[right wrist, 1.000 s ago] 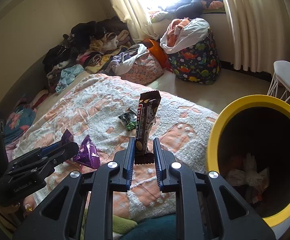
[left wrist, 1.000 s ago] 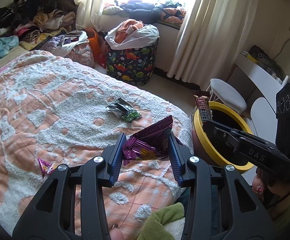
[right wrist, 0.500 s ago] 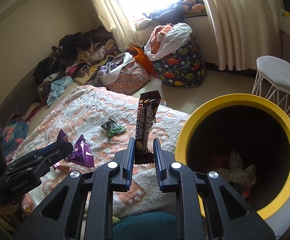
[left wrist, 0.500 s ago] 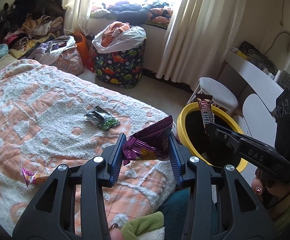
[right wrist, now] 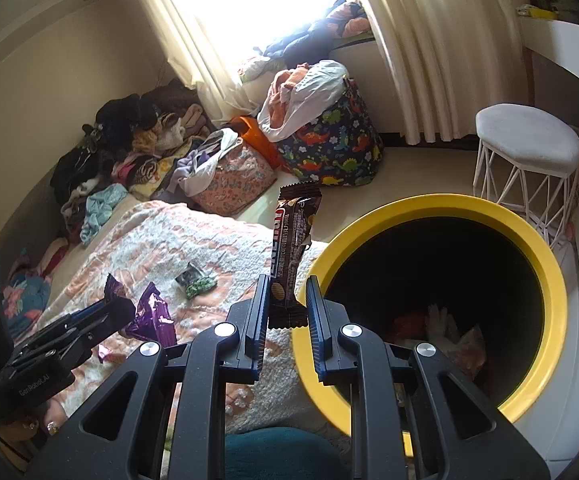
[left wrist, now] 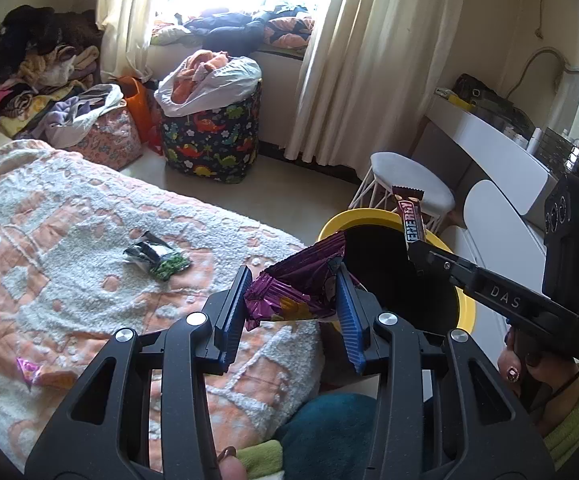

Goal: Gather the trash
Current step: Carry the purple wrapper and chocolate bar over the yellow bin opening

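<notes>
Left gripper (left wrist: 295, 300): clamped on one purple wrapper (left wrist: 297, 288), over bed (left wrist: 89, 208) edge | Right gripper (right wrist: 287, 314): clamped on one brown bar wrapper (right wrist: 291, 248), upright beside bin rim | One yellow-rimmed bin (right wrist: 545, 276), trash inside | Two wrappers on bed: green-black packet (left wrist: 157, 258), pink scrap (left wrist: 29, 372)

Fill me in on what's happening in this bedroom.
A person is clearing wrappers off the bed. The left gripper is shut on a purple snack wrapper and the right gripper on a brown energy bar wrapper. Both are near the yellow-rimmed bin. A green packet lies on the blanket.
</notes>
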